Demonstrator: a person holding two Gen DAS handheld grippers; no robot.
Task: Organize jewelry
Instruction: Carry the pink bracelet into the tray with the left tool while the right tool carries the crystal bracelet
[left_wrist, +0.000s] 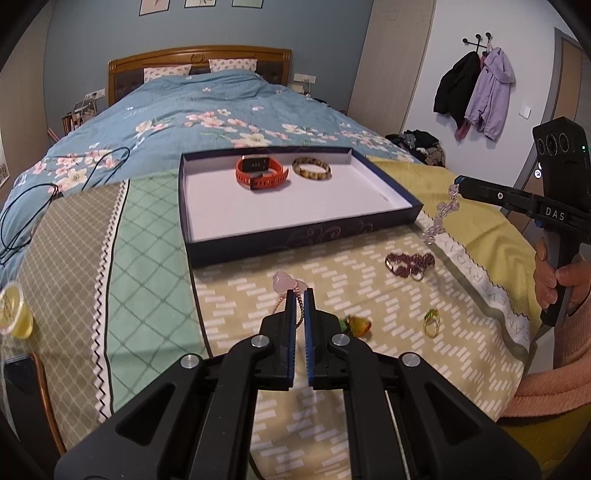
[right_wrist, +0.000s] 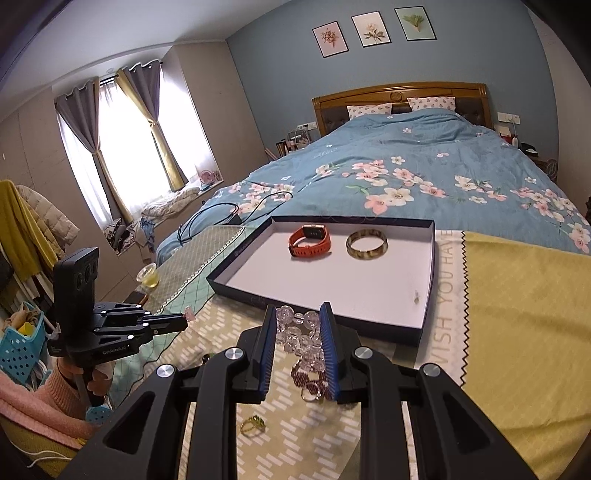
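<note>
My left gripper is shut on a rose-gold chain with a pink stone pendant, held just above the patterned cloth. In the right wrist view the left gripper carries that pink piece at its tip. My right gripper is shut on a clear crystal bead bracelet; from the left wrist view the right gripper has the strand dangling from it. The dark tray holds an orange watch and a tortoiseshell bangle.
A purple bead bracelet, a gold ring with a green stone and a blurred orange-green piece lie on the cloth. A cup of yellow liquid and a black cable sit at the left.
</note>
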